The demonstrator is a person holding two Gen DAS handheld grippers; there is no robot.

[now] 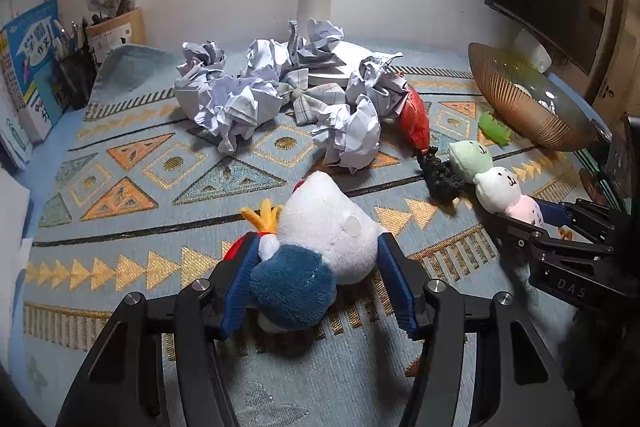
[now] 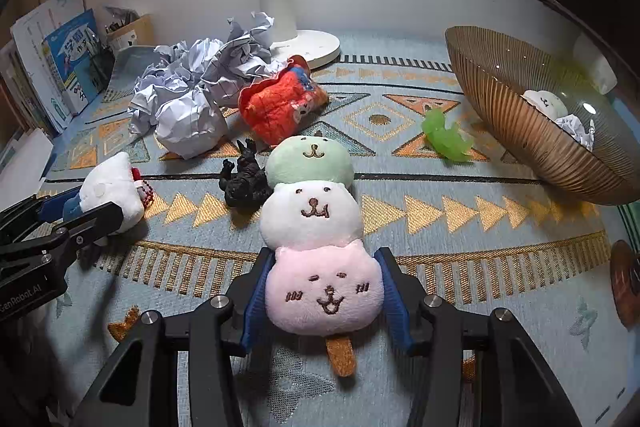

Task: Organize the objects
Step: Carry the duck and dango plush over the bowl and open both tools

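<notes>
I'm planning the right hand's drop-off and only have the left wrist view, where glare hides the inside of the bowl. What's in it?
Observer: The bowl holds a white plush face and a crumpled paper ball.
Operator: Is the right gripper really on the three-headed plush?
Observer: Yes. The right gripper has a pad on each side of the pink bottom head of the three-headed plush.
Operator: Anything sticking out that might snag?
Observer: A brown stick pokes out below the pink head, between the gripper's arms.
</notes>
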